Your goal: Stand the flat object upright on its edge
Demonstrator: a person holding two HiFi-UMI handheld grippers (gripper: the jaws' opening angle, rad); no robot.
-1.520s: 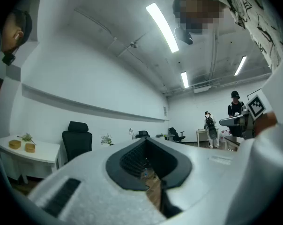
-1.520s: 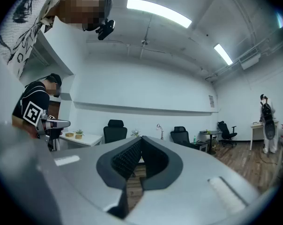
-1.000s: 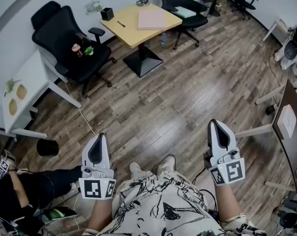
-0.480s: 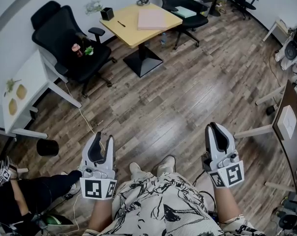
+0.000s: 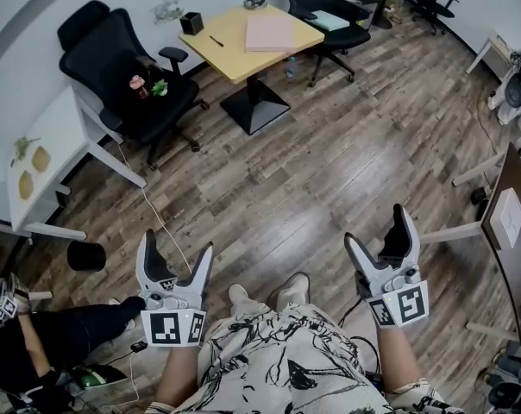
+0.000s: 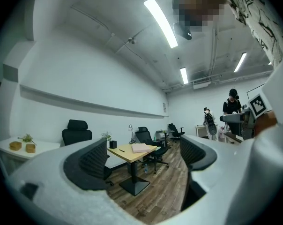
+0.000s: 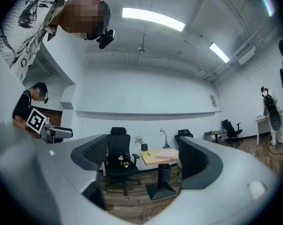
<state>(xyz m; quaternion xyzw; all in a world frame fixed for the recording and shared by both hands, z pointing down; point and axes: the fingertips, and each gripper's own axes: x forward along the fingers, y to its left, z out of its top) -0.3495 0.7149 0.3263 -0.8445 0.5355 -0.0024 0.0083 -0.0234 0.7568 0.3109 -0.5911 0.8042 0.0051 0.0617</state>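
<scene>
We hold both grippers low and near, over the wooden floor (image 5: 312, 171), just above our patterned shirt (image 5: 286, 352). The left gripper (image 5: 176, 244) has just been opening; its fingers (image 6: 92, 161) now stand spread and released, with nothing between them but the room beyond. The right gripper (image 5: 378, 227) has likewise just been opening, and its fingers (image 7: 193, 161) stand wide and released, gripping nothing.

The pink flat object (image 5: 271, 33) lies flat on the yellow desk (image 5: 235, 59) at the far side of the room, well apart from both grippers. On the same desk, left of it, lie a dark pen (image 5: 216, 40) and, at the far left corner, a black cup (image 5: 191, 24). In each gripper view the pink object shows far off in the gap between the fingers, resting on the desk top.

Left of the desk stands a black office chair (image 5: 114, 59) with small red and green things (image 5: 148, 86) on its seat. A second black chair (image 5: 325, 11) stands beyond the desk to the right. At the near left, a seated person's dark-clad leg (image 5: 79, 322) reaches towards us.
</scene>
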